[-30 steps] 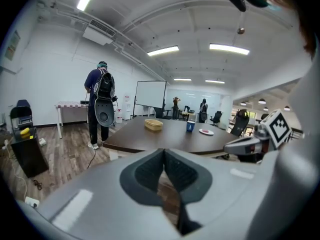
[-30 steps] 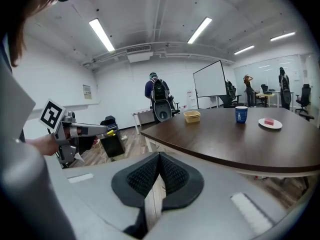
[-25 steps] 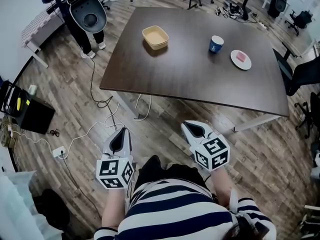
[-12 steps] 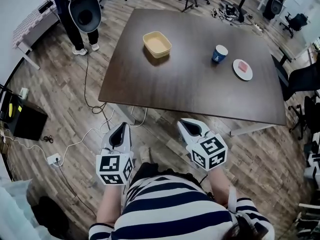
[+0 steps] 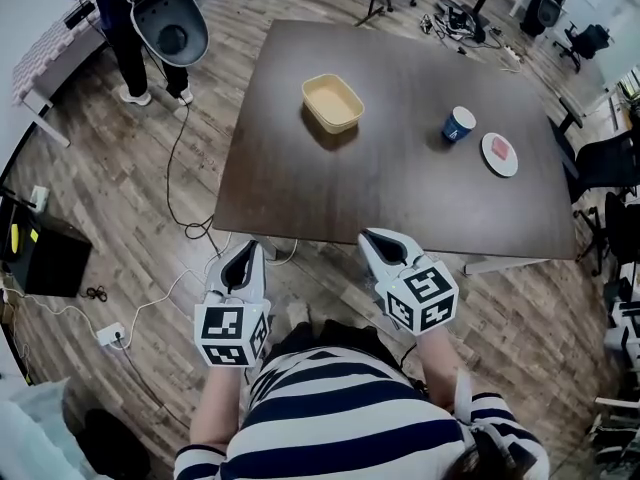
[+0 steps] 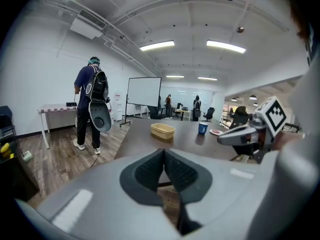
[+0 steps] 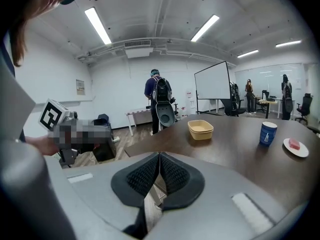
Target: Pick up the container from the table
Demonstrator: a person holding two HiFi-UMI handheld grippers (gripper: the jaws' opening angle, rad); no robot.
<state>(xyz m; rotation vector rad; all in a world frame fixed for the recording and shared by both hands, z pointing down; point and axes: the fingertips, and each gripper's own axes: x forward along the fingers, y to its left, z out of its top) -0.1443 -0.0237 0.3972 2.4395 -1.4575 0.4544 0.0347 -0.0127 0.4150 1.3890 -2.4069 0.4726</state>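
Both of your tongs are closed with nothing in them: in the left gripper view the left tongs [image 6: 164,156] have their ribbed pads meeting at the tips, and in the right gripper view the right tongs [image 7: 159,159] show the same, pads together with only floor behind them. From the head view you hold both tongs side by side in front of your striped top. The left pair is over the wooden floor [image 5: 120,188], short of the worktop [image 5: 400,198], and the right pair has its tip about at the worktop's near edge. The container [image 5: 332,103], a shallow tan tub with rounded corners, sits on the worktop well ahead of both tongs, roughly between the lines they point along and a little nearer the left one. It stands upright and alone, and neither pair touches it. Farther ahead and to the right of the right tongs stands a blue paper cup [image 5: 459,125], with a small white plate [image 5: 499,154] carrying something pink just beyond it. Far off to the left of the left tongs, a person [image 5: 125,28] stands on the floor beside the worktop's far corner.
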